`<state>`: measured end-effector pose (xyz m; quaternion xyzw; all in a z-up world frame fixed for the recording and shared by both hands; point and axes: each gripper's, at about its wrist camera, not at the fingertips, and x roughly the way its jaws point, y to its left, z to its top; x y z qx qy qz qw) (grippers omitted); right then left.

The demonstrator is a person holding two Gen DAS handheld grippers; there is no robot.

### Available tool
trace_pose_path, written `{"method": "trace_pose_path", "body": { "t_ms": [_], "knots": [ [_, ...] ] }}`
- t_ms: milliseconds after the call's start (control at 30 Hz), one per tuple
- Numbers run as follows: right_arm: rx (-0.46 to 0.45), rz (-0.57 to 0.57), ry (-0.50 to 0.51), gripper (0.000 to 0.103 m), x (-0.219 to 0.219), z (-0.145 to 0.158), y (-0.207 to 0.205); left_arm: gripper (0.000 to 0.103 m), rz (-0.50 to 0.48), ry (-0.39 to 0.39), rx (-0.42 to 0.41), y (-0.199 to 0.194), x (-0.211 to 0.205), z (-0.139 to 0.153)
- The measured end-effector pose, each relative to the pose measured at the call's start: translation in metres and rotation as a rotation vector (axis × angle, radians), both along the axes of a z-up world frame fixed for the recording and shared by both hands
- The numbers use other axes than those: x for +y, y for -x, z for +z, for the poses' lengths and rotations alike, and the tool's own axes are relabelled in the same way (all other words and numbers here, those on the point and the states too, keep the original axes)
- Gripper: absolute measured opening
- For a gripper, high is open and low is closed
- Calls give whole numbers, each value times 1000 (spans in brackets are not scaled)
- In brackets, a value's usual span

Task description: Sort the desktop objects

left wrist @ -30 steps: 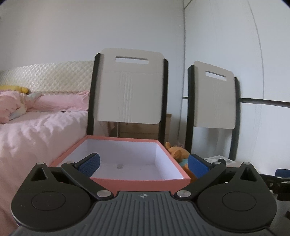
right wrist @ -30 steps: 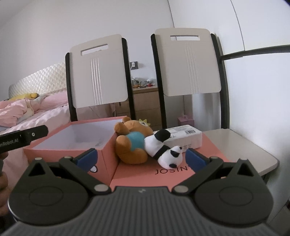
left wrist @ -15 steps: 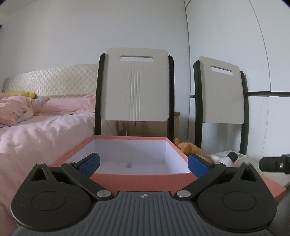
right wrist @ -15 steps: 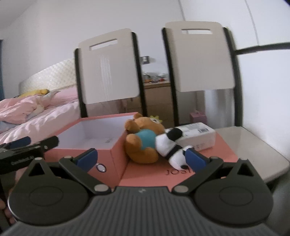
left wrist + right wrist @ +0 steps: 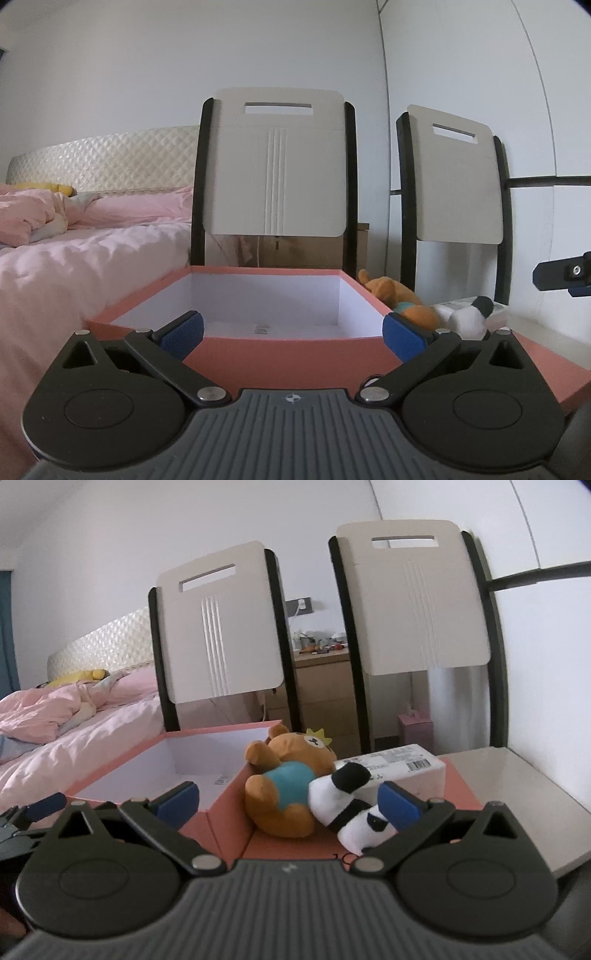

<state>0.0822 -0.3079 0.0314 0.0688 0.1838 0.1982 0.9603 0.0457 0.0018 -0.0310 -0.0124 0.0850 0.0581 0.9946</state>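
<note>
Both grippers stand spread wide with nothing between the pads. The left gripper [image 5: 291, 332] looks straight into the open pink box [image 5: 280, 350], bottom centre of its view, white inside with only a small label showing on the floor. The right gripper [image 5: 290, 801] faces the toys at centre frame: a brown plush bear [image 5: 284, 786] in a teal shirt lies on its back on the flat pink lid [image 5: 458, 786], touching the box's outer wall. A plush panda [image 5: 351, 808] rests against it, and a white carton [image 5: 399, 766] lies just behind, touching the panda's black limb. Bear and panda look soft and light, so they should squash under the pads. I'd pinch the bear across its teal belly. The carton looks stiffer; take it across its narrow sides.
</note>
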Motion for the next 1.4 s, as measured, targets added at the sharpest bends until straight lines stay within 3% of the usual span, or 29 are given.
{"method": "trace_pose_path", "body": {
  "t_ms": [233,600,800,933,1167,1400],
  "knots": [
    [-7,65,59,103,-3,12,-21,103,-35,7,8,13,-16,-12],
    [-41,8,59,103,-29,6,-48,103,-126,51,43,4,-54,-28],
    [-77,-42,-15,103,-64,5,-35,103,-223,154,152,-27,-89,-38],
    [-98,-57,-16,103,-82,6,-23,103,-258,177,181,-49,-117,-42],
    [-137,-61,-7,103,-104,5,-2,103,-239,242,213,-88,-154,-47],
    [-147,-76,-24,103,-120,6,6,100,-197,414,314,-130,-169,-53]
  ]
}}
